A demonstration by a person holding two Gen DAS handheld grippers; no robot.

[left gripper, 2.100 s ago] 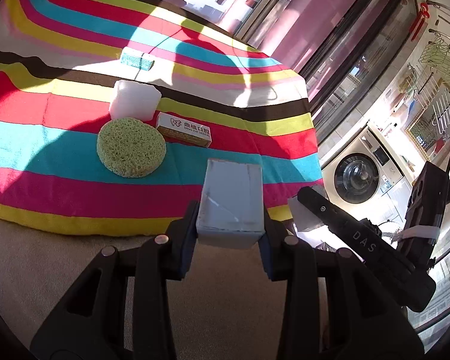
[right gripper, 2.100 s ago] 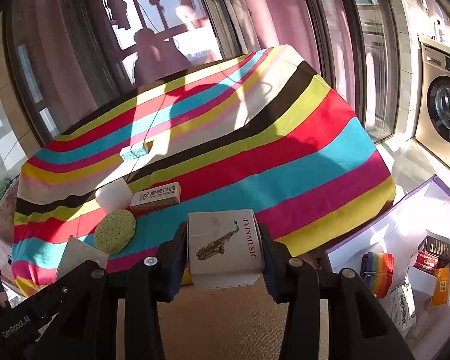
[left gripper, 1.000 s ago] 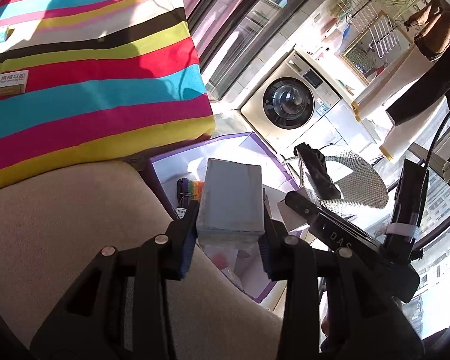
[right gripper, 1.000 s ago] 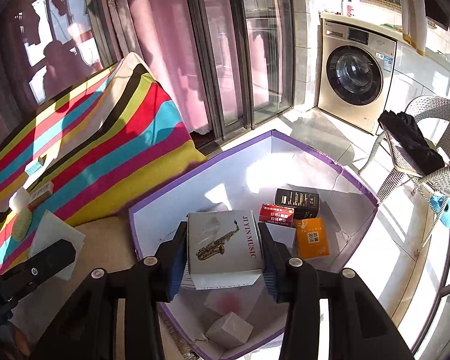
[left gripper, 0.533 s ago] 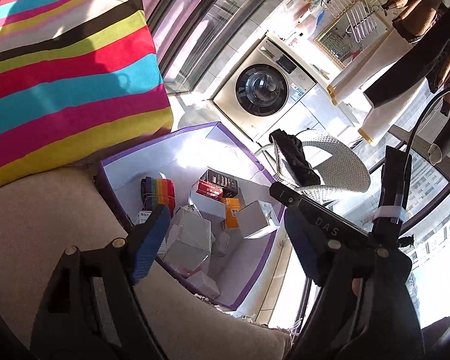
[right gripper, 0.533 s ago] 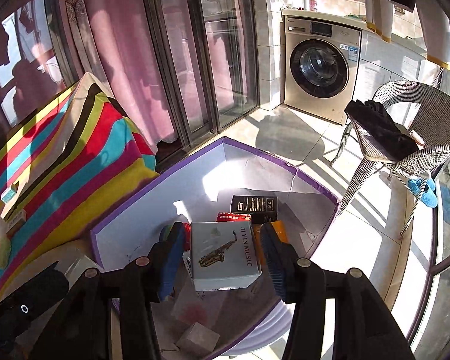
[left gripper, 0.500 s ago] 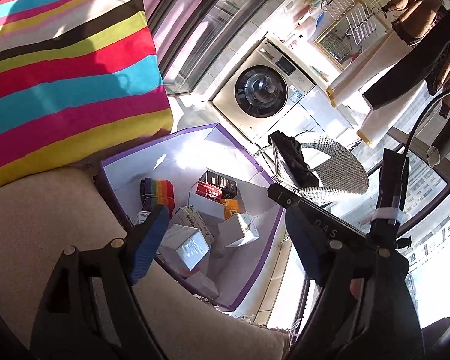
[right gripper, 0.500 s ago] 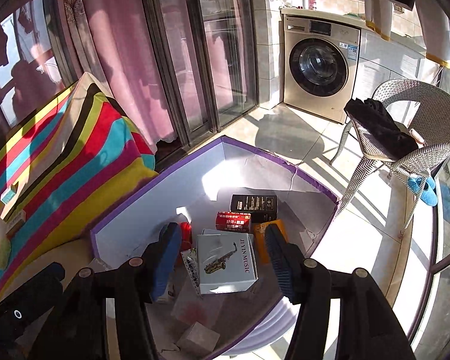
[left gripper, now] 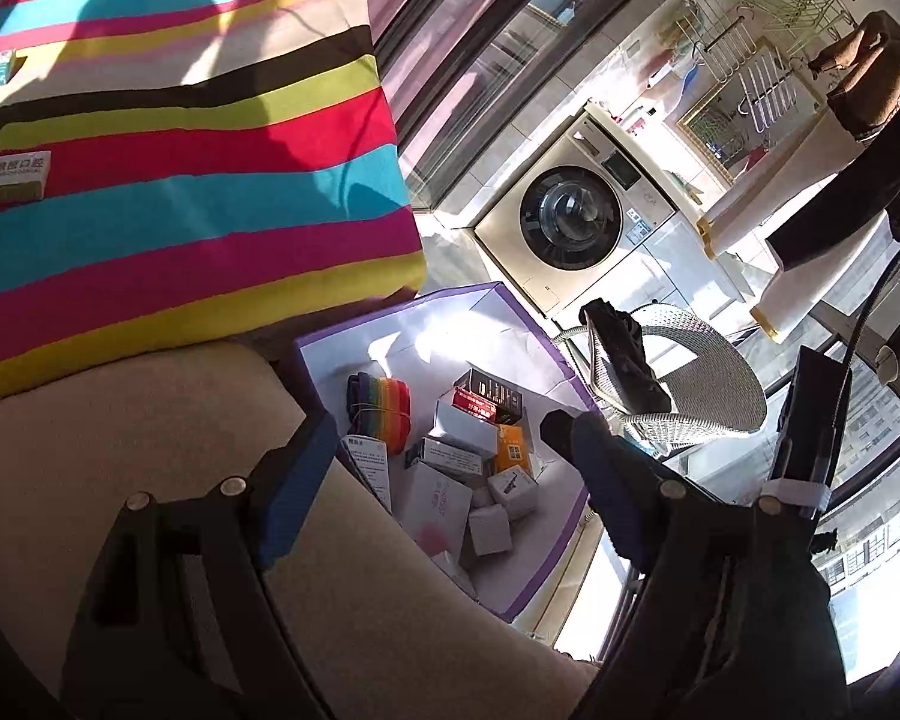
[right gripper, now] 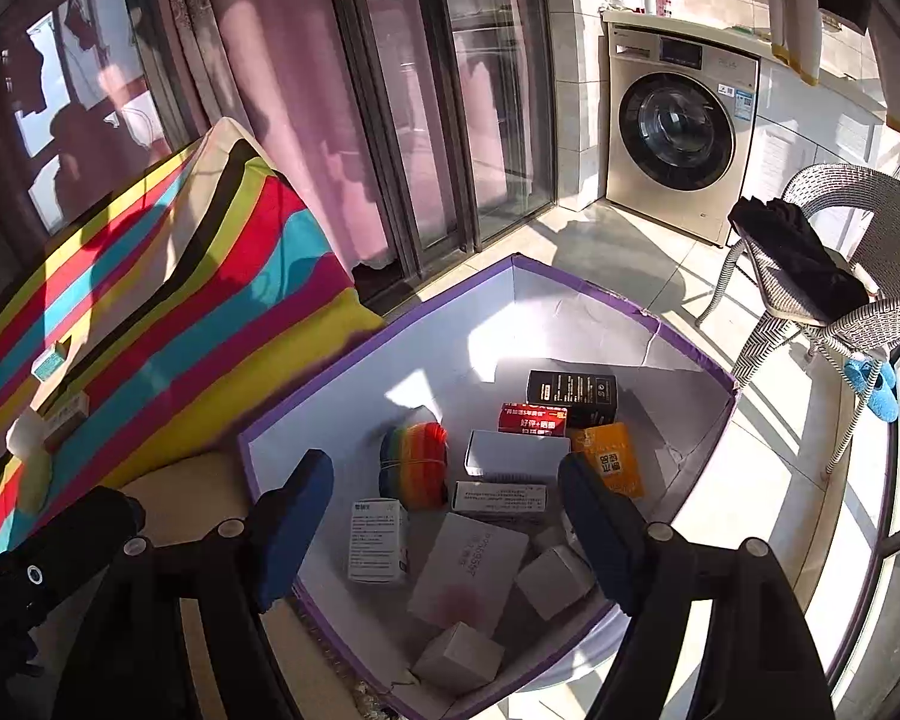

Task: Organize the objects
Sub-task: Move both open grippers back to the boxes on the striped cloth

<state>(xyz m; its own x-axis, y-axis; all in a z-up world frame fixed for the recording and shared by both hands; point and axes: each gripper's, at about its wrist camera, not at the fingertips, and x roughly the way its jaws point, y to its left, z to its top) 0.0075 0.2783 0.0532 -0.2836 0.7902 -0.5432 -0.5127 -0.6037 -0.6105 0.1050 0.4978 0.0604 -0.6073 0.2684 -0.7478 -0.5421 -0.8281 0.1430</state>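
Both the left gripper (left gripper: 444, 468) and right gripper (right gripper: 447, 507) hang over the purple-rimmed box (right gripper: 576, 288) on the floor, jaws parted and empty, the right jaws having just been opening. Small cartons lie jumbled inside; the black carton (right gripper: 572, 391) lies flat, long axis across the right wrist view. Only the left wrist view shows the toothpaste box (left gripper: 9, 177) on the striped bed (left gripper: 210, 210).

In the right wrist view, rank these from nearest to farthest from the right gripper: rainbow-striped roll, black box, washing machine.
1. rainbow-striped roll: in the purple-rimmed bin, just beyond the right gripper, toward its left finger.
2. black box: deeper in the bin, near its far wall.
3. washing machine: outside the bin, across the tiled floor, upper right.
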